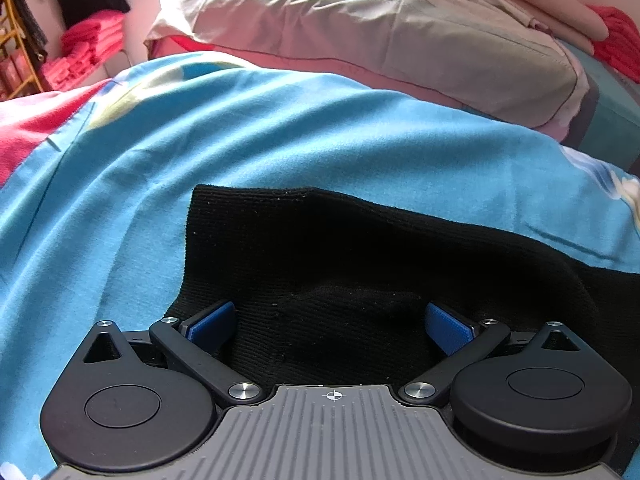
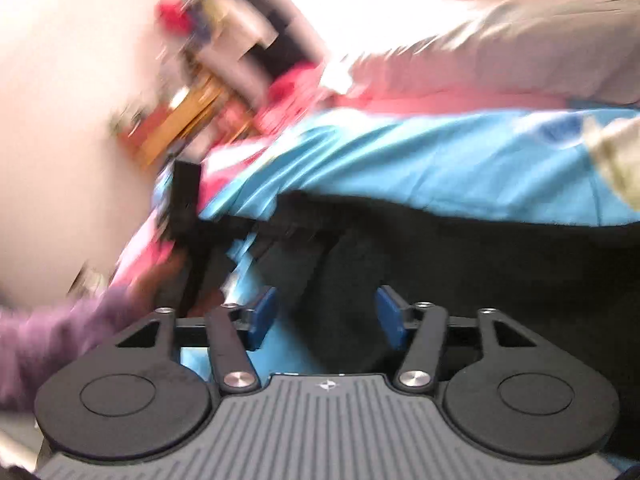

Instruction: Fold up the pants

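A: So where do the black pants (image 1: 360,248) lie?

B: Flat on the bed, on the blue bedsheet (image 1: 280,128), with a squared knit end pointing toward the pillow (image 1: 380,40). The left gripper (image 1: 328,328) hovers low over that cloth, blades spread wide, nothing pinched between the blue pads (image 1: 212,324).

A: And the right gripper (image 2: 326,316)?

B: Its blades stand apart too, over dark fabric and a sliver of sheet; no cloth is pressed between them (that view is badly smeared, so finer detail is lost). I judge a fold has been laid and the next hold is being chosen.

A: How to do it well?

B: Take the cloth at an outer edge, both layers together, and carry it across level so the edges meet square. The left end shows a clean straight hem to line up against.

A: Room to move?

B: Plenty of bare sheet beyond the pants toward the pillow. On the right gripper's left a purple sleeve (image 2: 60,328) sits close, and the bed's edge seems to fall away there.
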